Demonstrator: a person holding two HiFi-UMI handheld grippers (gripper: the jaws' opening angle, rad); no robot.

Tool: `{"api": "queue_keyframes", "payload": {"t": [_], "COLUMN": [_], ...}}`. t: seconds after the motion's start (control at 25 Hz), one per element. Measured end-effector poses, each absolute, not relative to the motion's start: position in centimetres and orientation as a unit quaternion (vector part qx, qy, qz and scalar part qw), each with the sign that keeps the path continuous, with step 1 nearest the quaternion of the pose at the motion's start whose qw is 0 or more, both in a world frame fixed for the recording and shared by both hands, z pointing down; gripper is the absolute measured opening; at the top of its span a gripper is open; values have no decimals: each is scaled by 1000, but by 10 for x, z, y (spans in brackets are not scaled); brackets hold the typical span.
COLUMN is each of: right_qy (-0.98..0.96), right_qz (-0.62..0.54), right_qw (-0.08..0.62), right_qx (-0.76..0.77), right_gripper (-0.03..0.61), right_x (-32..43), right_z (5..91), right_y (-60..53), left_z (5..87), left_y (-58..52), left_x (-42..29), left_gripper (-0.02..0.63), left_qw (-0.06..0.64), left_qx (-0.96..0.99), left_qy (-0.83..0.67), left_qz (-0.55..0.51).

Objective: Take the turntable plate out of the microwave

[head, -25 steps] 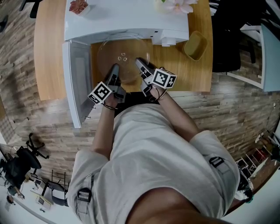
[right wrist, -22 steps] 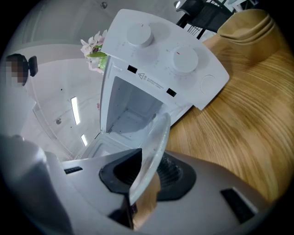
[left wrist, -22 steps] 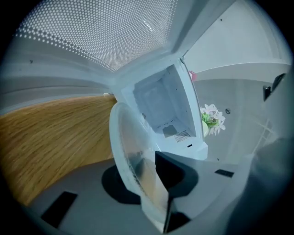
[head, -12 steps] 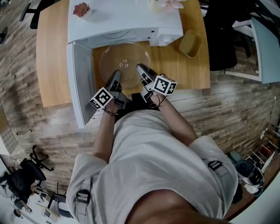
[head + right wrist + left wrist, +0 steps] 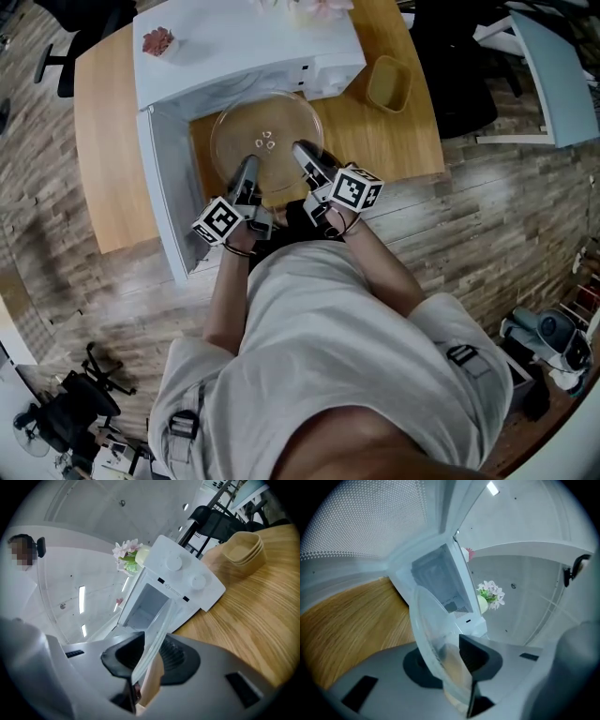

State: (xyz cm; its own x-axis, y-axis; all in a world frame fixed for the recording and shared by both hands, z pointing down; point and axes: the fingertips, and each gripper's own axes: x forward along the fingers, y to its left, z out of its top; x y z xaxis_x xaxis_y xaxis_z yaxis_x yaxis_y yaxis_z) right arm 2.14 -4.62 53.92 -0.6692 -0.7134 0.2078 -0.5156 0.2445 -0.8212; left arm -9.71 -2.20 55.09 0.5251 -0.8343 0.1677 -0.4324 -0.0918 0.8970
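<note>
Pale wood tabletop lies under the clear glass turntable plate. The plate hangs just above the tabletop, in front of the white microwave, with its far edge close to the cavity mouth. The left gripper has its fingers clamped on the near-left rim. They have just eased a little wider, yet the glass sits between the pads and is pressed by them. The right gripper grips the near-right rim the same way, with the glass edge pinched between its dark ribbed pads. The microwave's door stands swung open on the left, beside the plate. On top of the oven rest a small pink item and some flowers. A tan bowl sits on the tabletop to the right of the oven, well apart from the plate. Plank floor surrounds the table.
</note>
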Motion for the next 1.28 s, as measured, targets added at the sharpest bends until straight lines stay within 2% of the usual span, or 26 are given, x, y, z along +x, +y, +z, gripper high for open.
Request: {"api": "queue_keyframes", "payload": {"t": [0.84, 1.28], "right_qy": [831, 850], "right_qz": [-359, -323], "right_qw": [173, 192], "right_qx": [-388, -369], "right_gripper": [107, 110], "right_x": [31, 25], "right_z": [428, 388], "right_y": [-34, -69], "left_z": [441, 402], "left_y": [-20, -53], "left_x": [-89, -97], "left_gripper": [112, 112], "left_qw": [400, 350], "left_qx": [792, 810], "left_qy": [-401, -406], "left_qz": [-228, -238]}}
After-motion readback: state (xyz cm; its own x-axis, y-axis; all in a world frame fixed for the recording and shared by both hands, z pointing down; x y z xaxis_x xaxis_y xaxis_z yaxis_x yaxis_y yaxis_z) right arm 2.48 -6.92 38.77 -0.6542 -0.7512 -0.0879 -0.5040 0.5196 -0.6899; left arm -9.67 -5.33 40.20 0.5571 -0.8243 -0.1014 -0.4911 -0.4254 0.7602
